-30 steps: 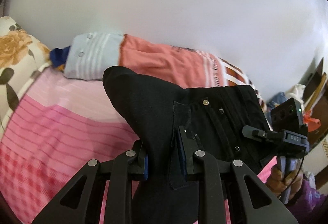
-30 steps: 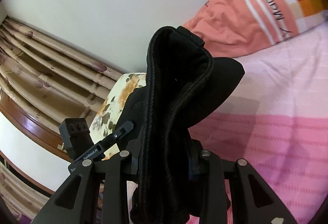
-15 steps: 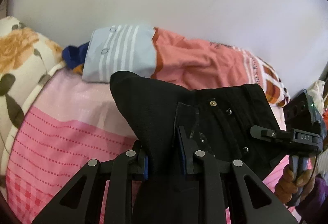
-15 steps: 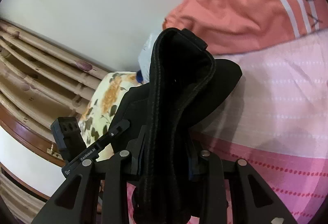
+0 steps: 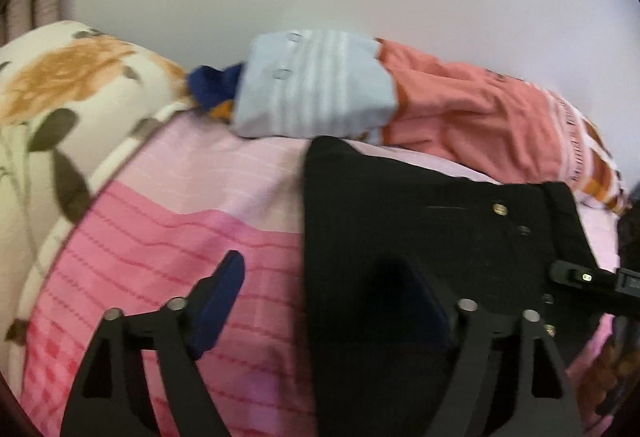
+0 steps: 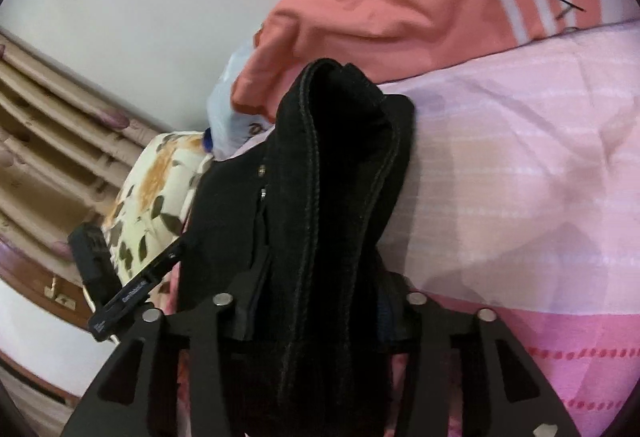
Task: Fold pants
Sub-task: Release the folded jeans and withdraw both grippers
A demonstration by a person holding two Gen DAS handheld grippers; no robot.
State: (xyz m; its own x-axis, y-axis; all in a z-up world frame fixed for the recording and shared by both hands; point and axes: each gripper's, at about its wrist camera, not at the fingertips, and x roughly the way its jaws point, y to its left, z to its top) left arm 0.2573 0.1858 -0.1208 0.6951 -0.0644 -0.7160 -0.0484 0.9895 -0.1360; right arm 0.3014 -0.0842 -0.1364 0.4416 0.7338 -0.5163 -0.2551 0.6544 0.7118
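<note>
The black pants lie folded on the pink bed sheet, waistband with metal studs to the right. My left gripper is open, its left finger over the sheet and its right finger over the black cloth, holding nothing. In the right wrist view my right gripper is shut on the pants' thick waistband, which bunches up between its fingers. The other gripper shows at the left there.
A light blue striped folded garment and a salmon garment lie along the white wall. A floral pillow is at the left. Curtains and a wooden frame are at the left of the right wrist view.
My left gripper has opened and let go of the pants, which now lie on the sheet. Both grippers moved down toward the bed. The right gripper keeps its hold.
</note>
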